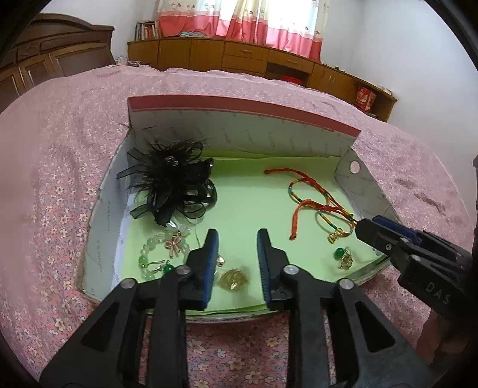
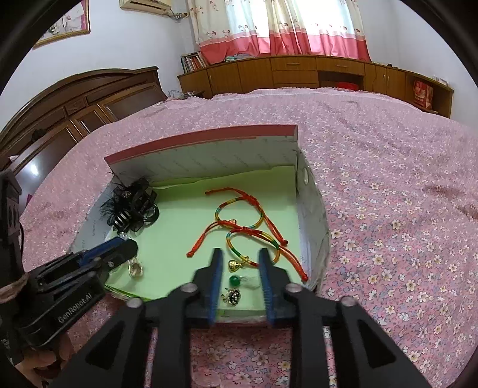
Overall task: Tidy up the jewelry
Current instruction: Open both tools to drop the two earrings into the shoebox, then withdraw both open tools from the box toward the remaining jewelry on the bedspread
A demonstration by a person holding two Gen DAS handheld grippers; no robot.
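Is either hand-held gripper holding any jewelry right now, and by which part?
Nothing is held. The left hand-held gripper and right hand-held gripper both stand open over the box, with nothing pinched between their pads.

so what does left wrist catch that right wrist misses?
Left wrist only: pale bead bracelet with a pink bow charm by the box's left wall. Right wrist only: framed picture and air conditioner on the wall. Both: box, black feather hairpiece, two coloured cord bracelets, green earring.
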